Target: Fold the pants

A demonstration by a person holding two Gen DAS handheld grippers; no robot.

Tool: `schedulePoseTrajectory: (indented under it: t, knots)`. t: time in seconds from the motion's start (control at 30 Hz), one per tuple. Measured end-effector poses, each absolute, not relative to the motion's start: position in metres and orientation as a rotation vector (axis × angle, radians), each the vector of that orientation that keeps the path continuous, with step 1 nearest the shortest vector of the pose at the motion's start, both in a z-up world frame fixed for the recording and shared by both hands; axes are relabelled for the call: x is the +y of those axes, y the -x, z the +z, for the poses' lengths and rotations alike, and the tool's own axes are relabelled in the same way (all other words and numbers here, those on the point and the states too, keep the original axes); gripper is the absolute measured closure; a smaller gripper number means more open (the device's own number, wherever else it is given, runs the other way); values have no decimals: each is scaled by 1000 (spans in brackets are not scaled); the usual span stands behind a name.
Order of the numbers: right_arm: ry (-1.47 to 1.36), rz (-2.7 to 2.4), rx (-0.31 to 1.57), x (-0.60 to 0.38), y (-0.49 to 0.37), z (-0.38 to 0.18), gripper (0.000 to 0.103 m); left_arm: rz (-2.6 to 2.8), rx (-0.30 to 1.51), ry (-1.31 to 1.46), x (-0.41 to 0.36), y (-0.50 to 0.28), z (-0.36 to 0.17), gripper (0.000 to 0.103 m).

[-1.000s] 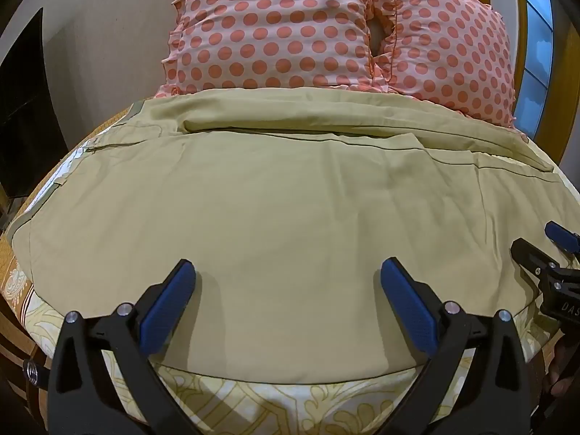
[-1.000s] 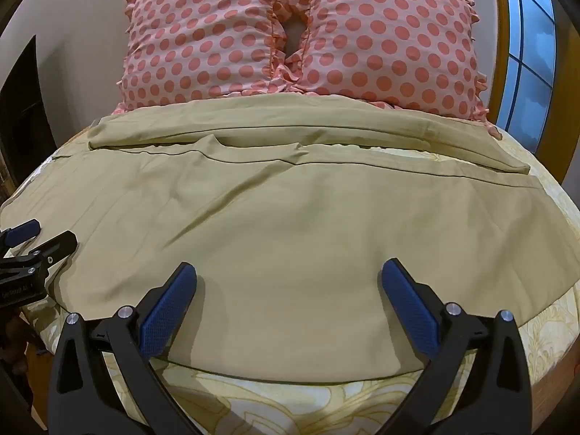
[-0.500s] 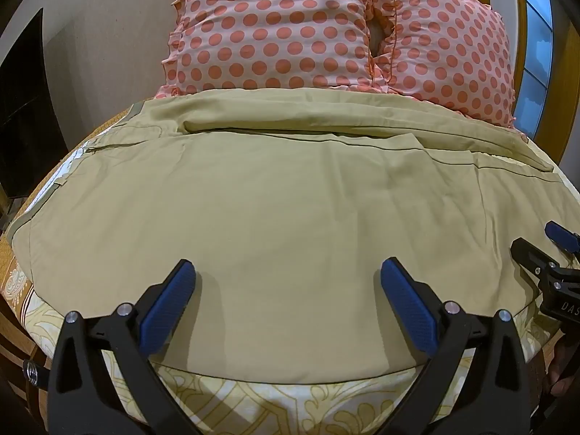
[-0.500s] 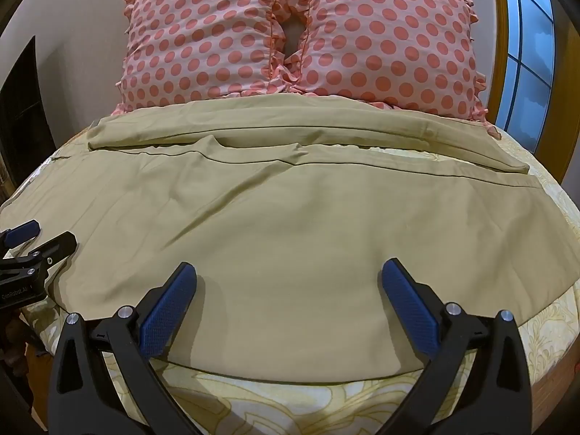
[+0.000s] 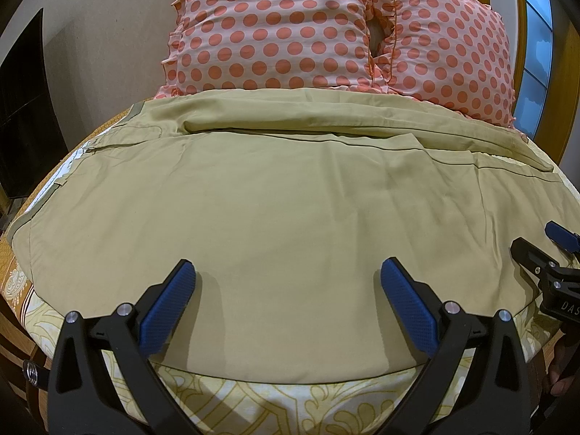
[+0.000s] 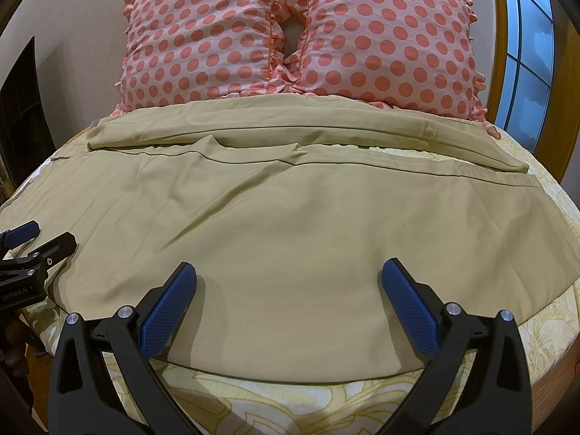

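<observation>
Khaki pants (image 5: 282, 210) lie spread flat across the bed, waist at the left and leg hems at the right, one leg folded along the far side; they also fill the right wrist view (image 6: 290, 224). My left gripper (image 5: 286, 286) is open and empty just above the near edge of the pants. My right gripper (image 6: 288, 286) is open and empty above the near edge further right. The right gripper shows at the right edge of the left wrist view (image 5: 543, 250); the left gripper shows at the left edge of the right wrist view (image 6: 36, 239).
Two pink polka-dot pillows (image 5: 275, 32) (image 6: 384, 43) stand behind the pants. A yellow patterned bedsheet (image 5: 261, 406) (image 6: 290, 409) shows at the near bed edge. A window (image 6: 525, 47) is at the right, a dark screen (image 5: 21, 108) at the left.
</observation>
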State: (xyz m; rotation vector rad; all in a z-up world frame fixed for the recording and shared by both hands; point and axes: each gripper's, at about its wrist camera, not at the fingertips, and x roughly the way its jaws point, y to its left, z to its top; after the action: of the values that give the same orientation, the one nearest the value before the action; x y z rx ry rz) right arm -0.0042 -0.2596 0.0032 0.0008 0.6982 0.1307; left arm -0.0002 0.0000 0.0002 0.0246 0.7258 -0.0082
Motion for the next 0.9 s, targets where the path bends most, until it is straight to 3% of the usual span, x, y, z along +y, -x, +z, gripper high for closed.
schedulePoseTrajectory:
  t: [0.9]
  knots:
    - [-7,110,693,-260,5,3,1,-8,724,-25,0,0,0,2]
